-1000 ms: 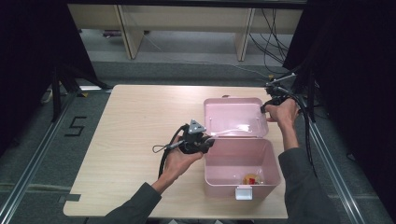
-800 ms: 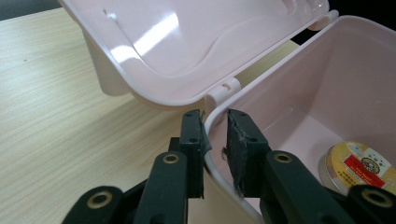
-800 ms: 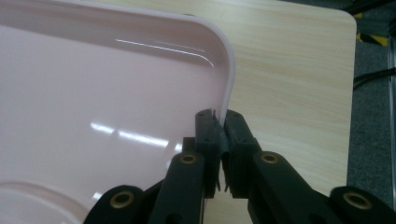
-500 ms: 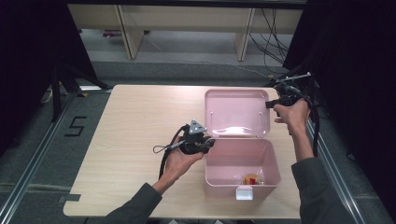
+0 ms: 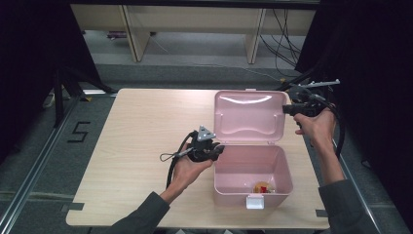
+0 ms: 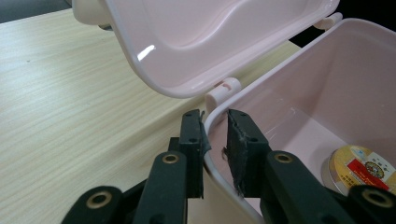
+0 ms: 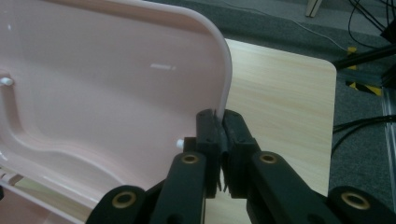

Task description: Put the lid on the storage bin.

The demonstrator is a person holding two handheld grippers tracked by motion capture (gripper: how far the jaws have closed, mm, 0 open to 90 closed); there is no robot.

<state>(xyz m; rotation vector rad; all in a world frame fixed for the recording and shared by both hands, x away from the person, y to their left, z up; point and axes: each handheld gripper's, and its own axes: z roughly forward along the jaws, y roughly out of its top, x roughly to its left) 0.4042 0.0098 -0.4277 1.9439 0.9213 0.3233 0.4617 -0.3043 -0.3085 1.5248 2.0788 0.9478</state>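
- Pink plastic storage box (image 5: 253, 170) with rounded corners, seen from the high view: standing at the right half of the pale wood-grain table (image 5: 136, 126), near the front edge, white clasp (image 5: 254, 201) facing the person.
- Hinged pink lid (image 5: 248, 116) raised upright behind the box; small round yellow-and-red tin (image 5: 263, 187) lying on the box floor near the front wall.
- Left gripper (image 5: 216, 148) at the box's left rear corner, held in the left hand (image 5: 187, 168), grey three-cornered plate on top, black cable looping toward the person.
- Right gripper (image 5: 286, 109) at the lid's right edge, held in the right hand (image 5: 316, 127), raised above the table's right side.
- Left gripper view: left gripper (image 6: 215, 135) straddling the box's thin rim, one jaw outside the wall, one inside; outer jaw touching the rim, a narrow slit remaining beside the inner one, so clamped or nearly so on the wall. Lid hinge peg (image 6: 223, 89) just above the jaws; the tin (image 6: 362, 163) low at right.
- Right gripper view: right gripper (image 7: 220, 126) pinched tight on the lid's (image 7: 112, 93) curved edge, jaws nearly meeting with only the thin plastic between; bare table (image 7: 280, 107) beyond.
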